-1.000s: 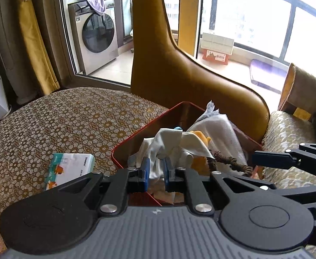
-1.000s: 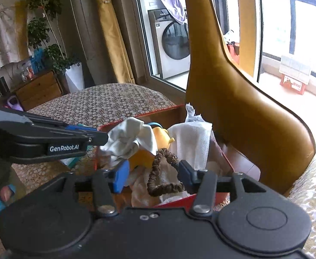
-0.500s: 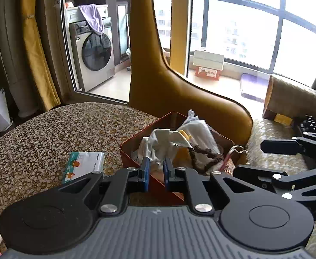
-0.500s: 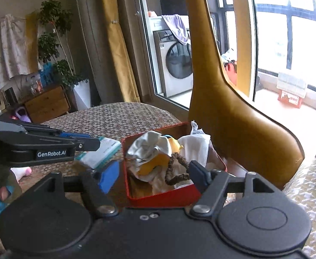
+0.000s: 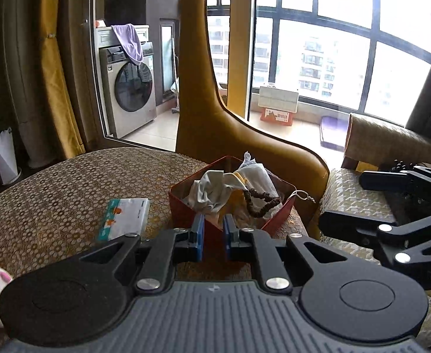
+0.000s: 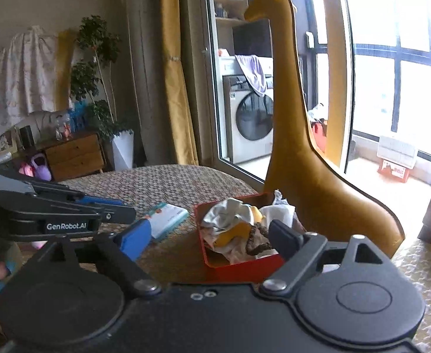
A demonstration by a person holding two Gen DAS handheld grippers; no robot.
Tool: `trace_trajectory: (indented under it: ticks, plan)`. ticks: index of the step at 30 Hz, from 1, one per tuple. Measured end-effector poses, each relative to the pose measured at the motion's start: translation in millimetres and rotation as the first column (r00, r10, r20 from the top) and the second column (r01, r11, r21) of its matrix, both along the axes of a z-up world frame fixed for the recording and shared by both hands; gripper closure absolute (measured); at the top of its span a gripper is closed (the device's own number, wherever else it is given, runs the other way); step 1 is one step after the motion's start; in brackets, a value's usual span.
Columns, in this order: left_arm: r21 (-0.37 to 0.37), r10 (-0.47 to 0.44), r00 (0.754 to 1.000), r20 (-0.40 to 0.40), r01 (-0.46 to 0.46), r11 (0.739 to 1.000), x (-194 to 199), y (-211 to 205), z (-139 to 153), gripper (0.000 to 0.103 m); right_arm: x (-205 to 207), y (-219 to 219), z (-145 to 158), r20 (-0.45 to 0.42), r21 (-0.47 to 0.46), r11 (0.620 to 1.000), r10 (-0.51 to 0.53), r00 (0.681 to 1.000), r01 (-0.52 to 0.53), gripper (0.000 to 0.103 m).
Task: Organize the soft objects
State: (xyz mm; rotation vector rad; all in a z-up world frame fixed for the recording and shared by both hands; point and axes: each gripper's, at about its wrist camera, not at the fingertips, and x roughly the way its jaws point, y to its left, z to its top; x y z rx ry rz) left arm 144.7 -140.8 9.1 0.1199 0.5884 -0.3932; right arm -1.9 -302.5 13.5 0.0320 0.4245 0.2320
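Now, largest first.
Giraffe [image 6: 309, 158]: tan, upright just behind the box.
Desk [image 5: 77, 188]: patterned cover.
Box [image 5: 186, 209]: red, on the desk's far edge, piled with cloths [image 5: 212, 188], a yellow toy and a brown scrunchie [image 5: 259, 203].
Booklet [image 5: 125, 217]: flat, left of the box.
Left gripper [image 5: 213, 235]: fingers narrowly apart, holding nothing.
Right gripper [image 6: 209, 236]: spread wide, holding nothing.

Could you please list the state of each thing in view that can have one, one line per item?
left gripper: narrowly open, holding nothing.
right gripper: wide open, empty.
red box: open-topped, filled with soft items.
white cloth: crumpled, piled in the box.
brown scrunchie: draped on the pile.
tissue pack: lying flat beside the box.
washing machine: door shut, purple cloth draped on top.
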Motion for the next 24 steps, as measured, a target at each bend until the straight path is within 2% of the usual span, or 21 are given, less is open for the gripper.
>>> trace_trajectory:
  ticks: [6, 10, 15, 17, 19, 21, 24]
  plan:
    - [0.001, 0.025, 1.0, 0.008, -0.025, 1.0, -26.4, 16.1, -0.5, 0.091, -27.3, 10.9, -1.4, 0.039, -0.003, 1.0, -0.015, 0.999, 0.015, 0.011]
    - [0.04, 0.039, 0.999, 0.007, -0.04, 0.998, -42.6, 19.9, -2.7, 0.09, -40.0, 15.2, -2.0, 0.017, 0.03, 0.999, -0.037, 0.999, 0.036, 0.01]
    - [0.061, 0.053, 0.998, 0.031, -0.055, 0.997, -63.8, 26.9, -3.8, 0.088, -56.9, 19.7, -2.2, 0.033, 0.038, 0.996, -0.083, 0.996, 0.082, 0.01]
    - [0.055, 0.054, 0.998, 0.03, -0.055, 0.997, -69.5, 30.4, -4.2, 0.071, -61.3, 18.7, -3.8, 0.029, 0.053, 0.995, -0.088, 0.996, 0.086, 0.01]
    - [0.036, 0.064, 0.997, 0.03, -0.065, 0.997, -74.3, 34.6, -4.0, 0.027, -65.8, 18.6, -4.6, 0.029, 0.056, 0.994, -0.093, 0.995, 0.091, 0.01]
    - [0.003, 0.075, 0.996, 0.043, -0.075, 0.997, -80.0, 40.4, -3.1, 0.024, -68.9, 18.6, -3.8, 0.03, 0.066, 0.994, -0.087, 0.996, 0.085, 0.01]
    - [-0.008, 0.079, 0.996, 0.046, -0.079, 0.997, -85.4, 43.4, -1.7, 0.024, -76.2, 22.0, -6.2, 0.032, 0.056, 0.995, -0.084, 0.996, 0.082, 0.009]
